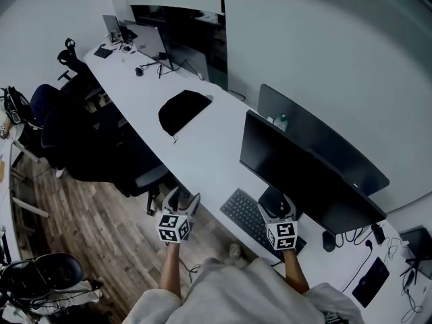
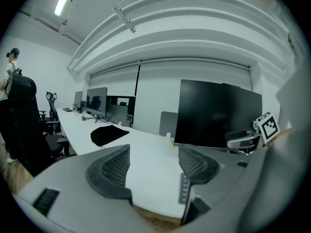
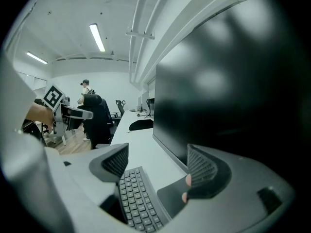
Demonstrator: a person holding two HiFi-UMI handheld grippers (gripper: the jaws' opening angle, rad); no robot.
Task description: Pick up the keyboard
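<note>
Right gripper (image 3: 158, 165): jaws wide apart, holding nothing, with the keyboard (image 3: 137, 200) lying below and between them, flat on the white desk (image 1: 202, 154) before a dark monitor (image 1: 297, 174). Left gripper (image 2: 153, 166): jaws apart, empty, off the desk edge. Marker cube (image 1: 174, 228): black-and-white squares.
</note>
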